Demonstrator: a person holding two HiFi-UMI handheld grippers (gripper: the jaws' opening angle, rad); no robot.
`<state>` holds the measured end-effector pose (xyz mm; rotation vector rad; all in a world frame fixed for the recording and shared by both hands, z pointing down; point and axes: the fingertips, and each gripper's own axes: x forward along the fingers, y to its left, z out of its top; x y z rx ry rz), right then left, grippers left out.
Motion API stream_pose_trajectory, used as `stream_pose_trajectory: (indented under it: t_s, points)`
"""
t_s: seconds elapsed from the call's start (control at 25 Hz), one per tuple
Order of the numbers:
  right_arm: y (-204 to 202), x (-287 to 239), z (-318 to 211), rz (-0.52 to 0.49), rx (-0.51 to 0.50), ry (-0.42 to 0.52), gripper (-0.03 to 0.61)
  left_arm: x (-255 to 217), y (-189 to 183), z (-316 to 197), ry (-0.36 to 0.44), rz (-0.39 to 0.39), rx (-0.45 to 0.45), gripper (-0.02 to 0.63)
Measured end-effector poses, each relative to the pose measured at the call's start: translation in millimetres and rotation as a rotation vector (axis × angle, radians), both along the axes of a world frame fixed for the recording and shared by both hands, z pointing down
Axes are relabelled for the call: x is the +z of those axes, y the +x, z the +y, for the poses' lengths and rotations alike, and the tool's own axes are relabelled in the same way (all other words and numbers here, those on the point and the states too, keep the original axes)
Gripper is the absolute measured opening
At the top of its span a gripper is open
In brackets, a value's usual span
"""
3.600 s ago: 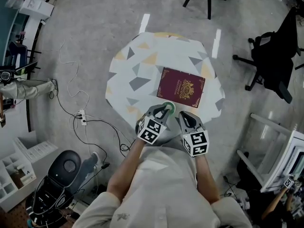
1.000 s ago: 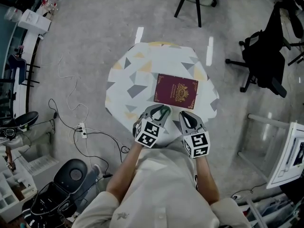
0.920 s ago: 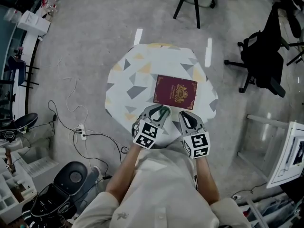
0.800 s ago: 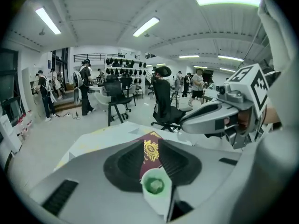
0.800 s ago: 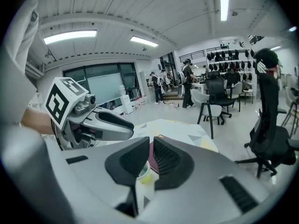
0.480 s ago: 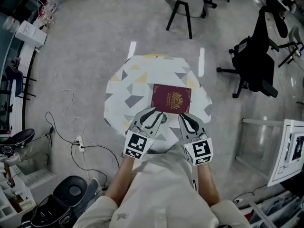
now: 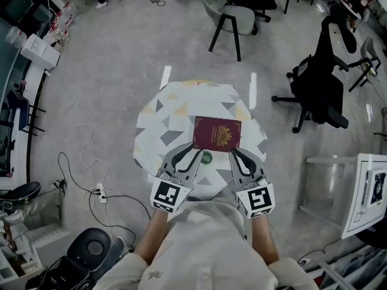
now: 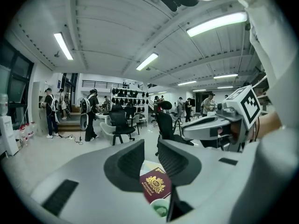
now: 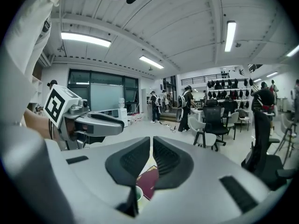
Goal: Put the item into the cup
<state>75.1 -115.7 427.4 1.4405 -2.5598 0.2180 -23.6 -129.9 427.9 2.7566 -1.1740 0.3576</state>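
A small green cup [image 7: 207, 157] stands near the front edge of the patterned round table [image 7: 163, 122], just in front of a maroon passport [image 7: 216, 133] that lies flat. My left gripper [image 7: 192, 150] hovers left of the cup, narrowly open, with nothing between its fingers. Just right of the cup my right gripper [image 7: 233, 152] is shut and empty. In the left gripper view the cup [image 8: 160, 207] and passport [image 8: 155, 184] show below the left gripper [image 8: 150, 157]. In the right gripper view the right gripper [image 9: 152, 155] is above the cup [image 9: 138, 192] and passport [image 9: 148, 183].
Office chairs stand beyond the table [image 7: 228, 11] and to its right [image 7: 317, 83]. Cables and a power strip [image 7: 98, 193] lie on the floor at the left. People stand in the room's background [image 9: 186, 104].
My left gripper has drawn back off the green cup, which now stands free on the table. Both grippers have pulled back toward the person, and the head view has risen.
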Motion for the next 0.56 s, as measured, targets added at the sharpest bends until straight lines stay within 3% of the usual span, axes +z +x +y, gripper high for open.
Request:
stream_pose_trajectory:
  t_s: [0.16, 0.56]
  points:
    - [-2, -13, 1, 0.0, 0.007, 0.029, 0.025, -18, -2, -1, 0.052, 0.027, 0.002, 0.104]
    - [1, -30, 2, 0.003, 0.02, 0.066, 0.023, -36, -4, 0, 0.088, 0.051, -0.005, 0.103]
